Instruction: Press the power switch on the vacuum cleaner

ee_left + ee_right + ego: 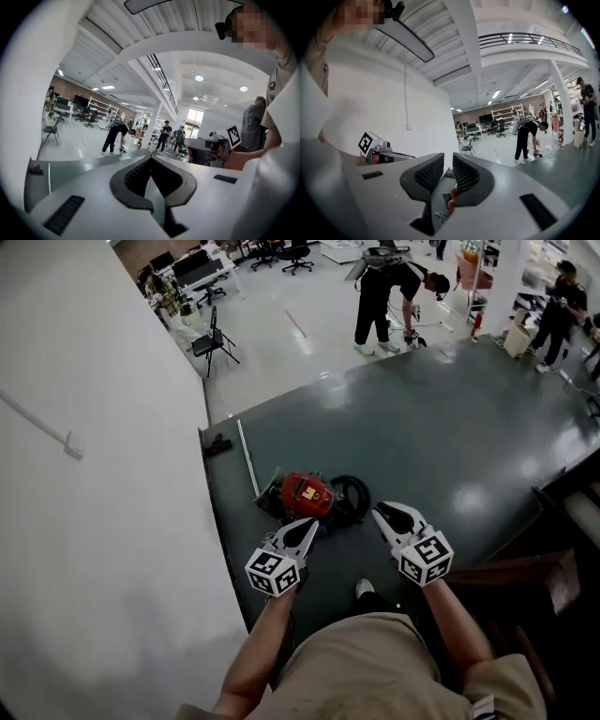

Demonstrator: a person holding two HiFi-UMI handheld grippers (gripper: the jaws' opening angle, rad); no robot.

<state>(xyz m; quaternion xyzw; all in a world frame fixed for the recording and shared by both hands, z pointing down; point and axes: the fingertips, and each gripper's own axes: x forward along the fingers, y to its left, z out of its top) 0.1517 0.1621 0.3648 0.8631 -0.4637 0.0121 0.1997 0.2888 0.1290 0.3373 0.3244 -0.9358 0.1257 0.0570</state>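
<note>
The red vacuum cleaner (305,493) lies on the dark green floor mat (450,437), with its black hose (353,495) coiled at its right. Its metal wand (247,457) runs away to a floor nozzle (217,442). My left gripper (309,524) hovers just in front of the cleaner's near side; its jaws (151,159) meet at the tips with nothing held. My right gripper (384,514) is near the hose. It (448,161) shows a narrow empty gap, through which red bits of the cleaner (453,191) show. No switch is discernible.
A white wall (94,474) borders the mat on the left. Dark wooden steps (525,568) lie at the right. My own shoe (365,589) is just behind the grippers. A person bends over (389,296) at the mat's far edge, another stands at the far right (562,310), and a chair (214,338) stands beyond.
</note>
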